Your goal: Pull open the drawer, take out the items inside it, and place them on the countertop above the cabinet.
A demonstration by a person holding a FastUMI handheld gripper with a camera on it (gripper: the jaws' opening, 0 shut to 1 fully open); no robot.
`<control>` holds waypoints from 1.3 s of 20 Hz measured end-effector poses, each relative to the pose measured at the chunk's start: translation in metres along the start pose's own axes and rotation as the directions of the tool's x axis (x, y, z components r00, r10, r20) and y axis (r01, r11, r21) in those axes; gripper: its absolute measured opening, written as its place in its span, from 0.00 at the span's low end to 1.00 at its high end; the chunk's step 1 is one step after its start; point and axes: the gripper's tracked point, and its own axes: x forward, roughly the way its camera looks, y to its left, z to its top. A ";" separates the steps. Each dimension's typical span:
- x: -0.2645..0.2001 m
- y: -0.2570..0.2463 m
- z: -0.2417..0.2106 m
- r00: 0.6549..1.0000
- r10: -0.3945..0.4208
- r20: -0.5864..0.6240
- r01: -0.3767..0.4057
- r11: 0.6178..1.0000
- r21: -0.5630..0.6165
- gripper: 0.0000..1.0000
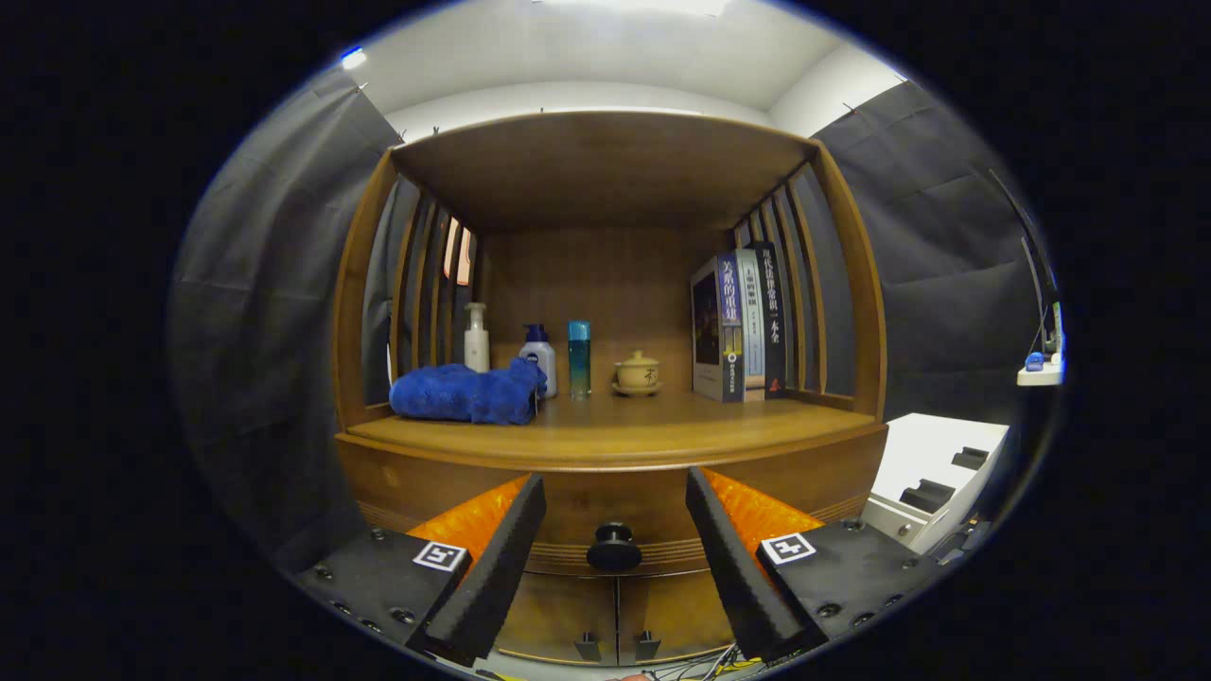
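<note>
Drawer knob (614, 548) sits between the spread jaws, below the countertop (605, 430)

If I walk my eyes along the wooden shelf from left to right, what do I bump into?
Blue towel → white pump bottle → blue-capped white bottle → teal bottle → little lidded teacup → standing books. Below, the gripper is open around the drawer knob.

Blue towel (466, 394), brown wooden cabinet (605, 445), black drawer knob (614, 548), teal bottle (579, 357)
</note>
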 end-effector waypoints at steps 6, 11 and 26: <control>0.039 -0.005 -0.049 0.996 -0.032 -0.078 0.030 0.999 -0.019 0.91; 0.051 -0.003 -0.066 0.996 -0.021 -0.092 0.020 1.000 -0.003 0.84; 0.039 -0.002 -0.064 0.997 0.004 -0.074 -0.004 1.000 -0.002 0.34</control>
